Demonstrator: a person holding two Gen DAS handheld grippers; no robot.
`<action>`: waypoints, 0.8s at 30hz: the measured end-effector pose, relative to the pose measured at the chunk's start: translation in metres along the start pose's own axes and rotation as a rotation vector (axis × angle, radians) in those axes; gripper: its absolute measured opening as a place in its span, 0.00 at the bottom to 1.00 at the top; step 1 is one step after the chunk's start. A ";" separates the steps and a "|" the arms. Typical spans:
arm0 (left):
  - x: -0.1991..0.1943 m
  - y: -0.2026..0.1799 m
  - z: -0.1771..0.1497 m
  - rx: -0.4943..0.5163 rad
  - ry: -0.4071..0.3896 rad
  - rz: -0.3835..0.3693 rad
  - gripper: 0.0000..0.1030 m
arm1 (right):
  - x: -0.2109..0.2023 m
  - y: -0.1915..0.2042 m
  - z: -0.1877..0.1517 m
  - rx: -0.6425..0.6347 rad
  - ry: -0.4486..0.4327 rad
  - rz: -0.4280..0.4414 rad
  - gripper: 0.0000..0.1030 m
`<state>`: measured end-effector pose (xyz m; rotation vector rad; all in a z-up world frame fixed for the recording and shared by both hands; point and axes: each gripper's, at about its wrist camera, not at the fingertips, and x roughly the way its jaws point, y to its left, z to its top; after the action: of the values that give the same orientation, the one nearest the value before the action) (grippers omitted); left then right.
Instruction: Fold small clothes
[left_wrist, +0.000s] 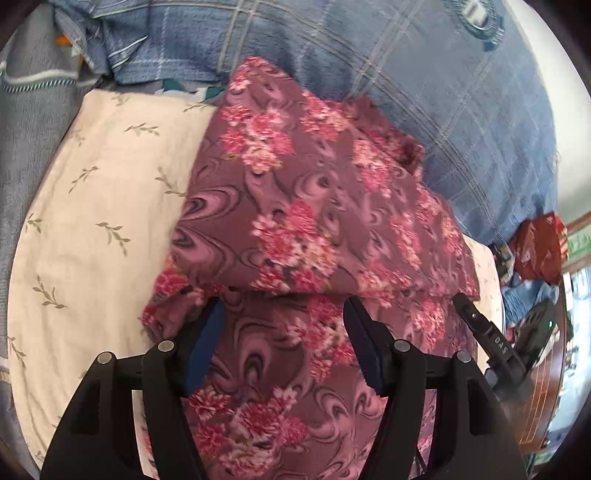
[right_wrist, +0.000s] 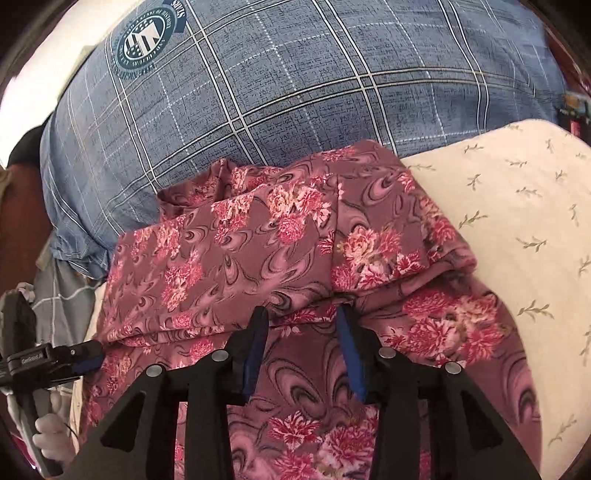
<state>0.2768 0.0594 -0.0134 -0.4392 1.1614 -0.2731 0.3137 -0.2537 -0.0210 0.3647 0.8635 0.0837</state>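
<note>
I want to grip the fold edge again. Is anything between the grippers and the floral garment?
Nothing visible. The left gripper and right gripper stand open directly over the floral garment, at its folded edge.

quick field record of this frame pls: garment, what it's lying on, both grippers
garment: maroon floral-print cloth garment, top layer folded over, fold edge near both grippers
surface: cream pillow with leaf-sprig print, under the garment
behind: blue plaid cushion with round badge
left gripper: open, over the garment, nothing pinched
right gripper: open, tips at the fold edge, nothing pinched
fold: one fold laid, not compact yet
</note>
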 end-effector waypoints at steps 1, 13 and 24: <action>0.000 -0.002 -0.002 0.010 0.010 -0.017 0.64 | -0.002 0.001 0.001 0.009 0.022 -0.006 0.39; 0.020 -0.070 -0.049 0.357 0.049 0.143 0.78 | -0.073 -0.021 -0.086 -0.182 -0.029 -0.040 0.49; 0.033 -0.093 -0.081 0.384 -0.070 0.288 0.87 | -0.066 -0.001 -0.100 -0.330 -0.092 -0.080 0.74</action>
<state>0.2162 -0.0525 -0.0239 0.0560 1.0584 -0.2209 0.1954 -0.2406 -0.0325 0.0249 0.7562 0.1325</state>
